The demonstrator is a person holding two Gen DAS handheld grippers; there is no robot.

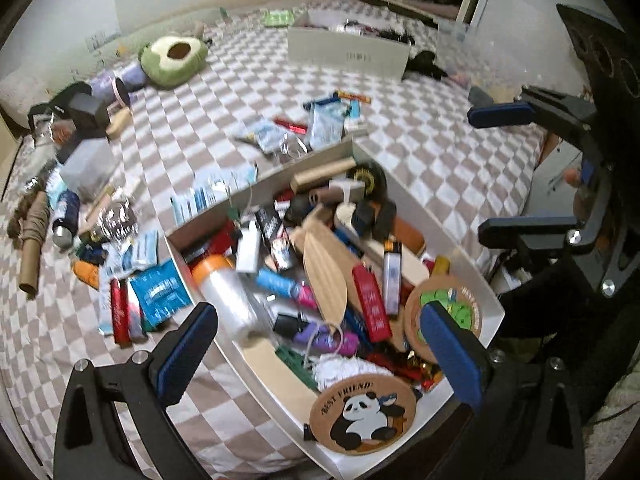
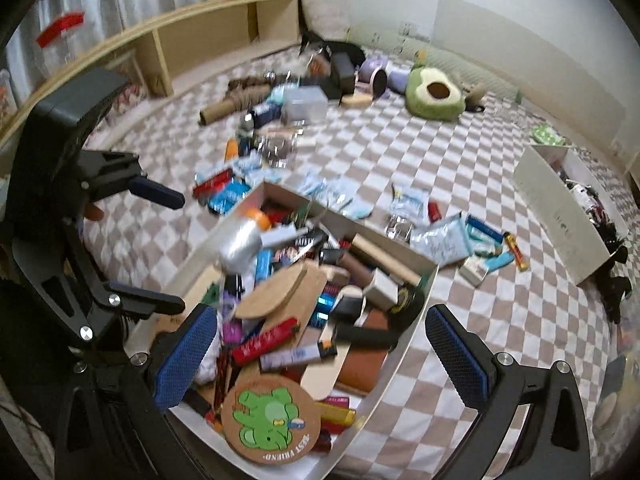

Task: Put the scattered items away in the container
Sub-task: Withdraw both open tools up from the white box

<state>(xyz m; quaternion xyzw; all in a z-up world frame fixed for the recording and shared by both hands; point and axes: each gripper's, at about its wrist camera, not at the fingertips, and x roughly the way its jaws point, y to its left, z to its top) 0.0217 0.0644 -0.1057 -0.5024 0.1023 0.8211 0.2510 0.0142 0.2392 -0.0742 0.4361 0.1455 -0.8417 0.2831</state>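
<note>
A white open box (image 1: 486, 286) (image 2: 430, 276) lies on the checked bedspread, heaped with lighters, tubes, wooden pieces and round cork coasters. My left gripper (image 1: 320, 354) hangs open over the box's near end, above the panda coaster (image 1: 362, 414), with nothing between its fingers. My right gripper (image 2: 322, 354) is open too, over the green elephant coaster (image 2: 270, 418), and it also shows at the right of the left wrist view (image 1: 498, 168). Scattered blue packets (image 1: 160, 290) and red sticks (image 1: 120, 312) lie left of the box; more packets (image 2: 438, 242) and lighters (image 2: 516, 256) lie beyond it.
A second white box (image 1: 348, 52) (image 2: 560, 216) stands farther back. An avocado plush (image 1: 174, 60) (image 2: 434, 94), purple cups (image 2: 374, 74), a clear plastic tub (image 2: 306, 104), a cardboard tube (image 1: 32, 248) and a black case (image 1: 86, 114) clutter the far side. A low wooden shelf (image 2: 200, 36) runs along the wall.
</note>
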